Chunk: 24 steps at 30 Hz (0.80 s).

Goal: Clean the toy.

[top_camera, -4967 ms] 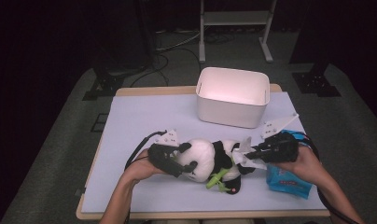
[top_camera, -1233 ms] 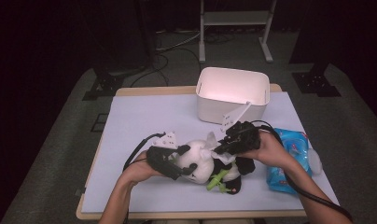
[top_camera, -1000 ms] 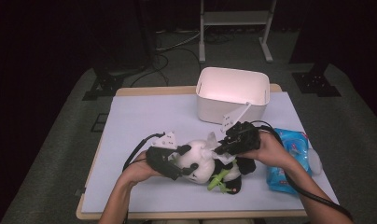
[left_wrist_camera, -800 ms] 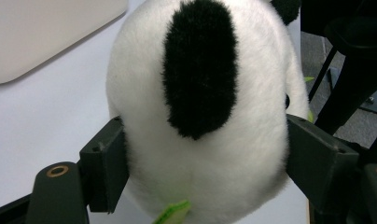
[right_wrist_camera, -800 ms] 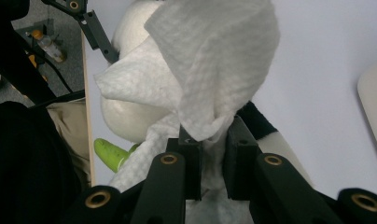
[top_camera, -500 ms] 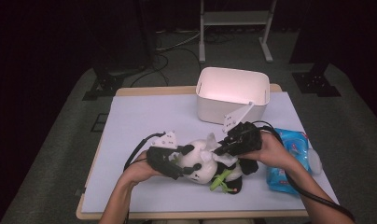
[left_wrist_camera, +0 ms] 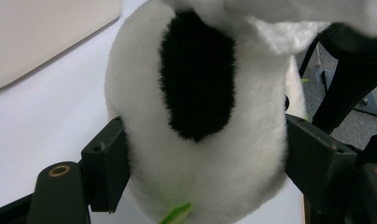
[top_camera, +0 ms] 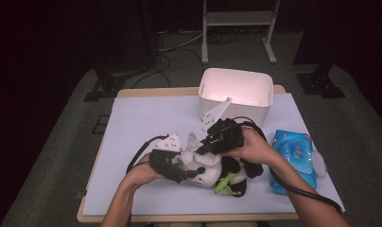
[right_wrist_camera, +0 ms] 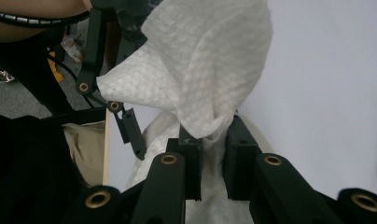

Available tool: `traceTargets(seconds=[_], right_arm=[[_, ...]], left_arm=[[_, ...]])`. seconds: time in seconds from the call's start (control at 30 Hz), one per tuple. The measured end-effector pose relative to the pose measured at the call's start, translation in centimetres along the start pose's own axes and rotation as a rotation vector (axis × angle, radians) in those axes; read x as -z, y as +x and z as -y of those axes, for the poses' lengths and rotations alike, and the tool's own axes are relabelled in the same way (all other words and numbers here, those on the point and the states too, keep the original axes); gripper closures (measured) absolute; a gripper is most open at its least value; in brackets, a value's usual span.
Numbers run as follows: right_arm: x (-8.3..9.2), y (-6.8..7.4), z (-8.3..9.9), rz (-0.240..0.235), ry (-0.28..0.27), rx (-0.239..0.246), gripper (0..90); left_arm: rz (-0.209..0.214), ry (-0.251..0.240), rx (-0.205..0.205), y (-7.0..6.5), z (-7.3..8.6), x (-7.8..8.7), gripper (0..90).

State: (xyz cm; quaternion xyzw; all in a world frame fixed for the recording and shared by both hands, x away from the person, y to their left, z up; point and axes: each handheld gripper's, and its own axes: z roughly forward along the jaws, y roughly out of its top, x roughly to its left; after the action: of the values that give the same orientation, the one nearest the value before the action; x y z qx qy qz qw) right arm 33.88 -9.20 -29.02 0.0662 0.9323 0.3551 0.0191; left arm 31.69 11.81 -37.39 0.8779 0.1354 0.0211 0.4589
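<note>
we have the plush panda (top_camera: 212, 171) lying near the front edge of the tabletop (top_camera: 146, 118), a little right of the middle. our left gripper (top_camera: 170, 163) has its jaws spread wide around the panda's white head and pressing into the fur on both sides, as the left gripper view shows (left_wrist_camera: 196, 116). our right gripper (top_camera: 216, 138) has its jaws nearly together, pinching a white wet wipe (right_wrist_camera: 205, 79) whose loose end drapes over the panda's head.

the pinch takes in just a bunched fold of the wipe, so in our judgement a firm rub could drag the sheet out of the jaws or leave it wadded, not flat on the fur. the soft head could also squirm out of the left grip if we push sideways, rolling the toy toward the front edge. the blue wipe pack (top_camera: 295, 156) lies near the right edge and the white bin (top_camera: 236, 92) stands at the back edge; a wide sweep of the right hand might knock either.
</note>
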Motion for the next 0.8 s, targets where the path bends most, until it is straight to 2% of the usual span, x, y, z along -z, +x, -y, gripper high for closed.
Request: traceTargets(seconds=[0.23, 0.37, 0.47, 0.57, 0.8], right_arm=[[0.5, -0.3, 0.8, 0.014, 0.007, -0.028, 78.8], [1.6, -0.5, 2.5, 0.023, 0.016, -0.059, 78.8], [1.7, -0.2, 3.1, 0.024, 0.002, -0.064, 78.7], [1.6, -0.1, 2.9, 0.023, 0.003, -0.05, 78.7], [0.2, 0.4, 0.6, 0.0, 0.004, -0.008, 78.7]], left_arm=[[0.004, -0.007, 0.011, 0.2, 0.2, 0.0, 22.8], [0.004, 0.0, 0.011, 0.2, 0.3, 0.1, 22.8], [0.003, -0.001, 0.009, 0.2, 0.2, 0.0, 22.9], [0.001, 0.004, 0.01, 0.2, 0.0, -0.1, 22.9], [0.006, 0.005, 0.006, 0.2, 0.0, -0.3, 22.9]])
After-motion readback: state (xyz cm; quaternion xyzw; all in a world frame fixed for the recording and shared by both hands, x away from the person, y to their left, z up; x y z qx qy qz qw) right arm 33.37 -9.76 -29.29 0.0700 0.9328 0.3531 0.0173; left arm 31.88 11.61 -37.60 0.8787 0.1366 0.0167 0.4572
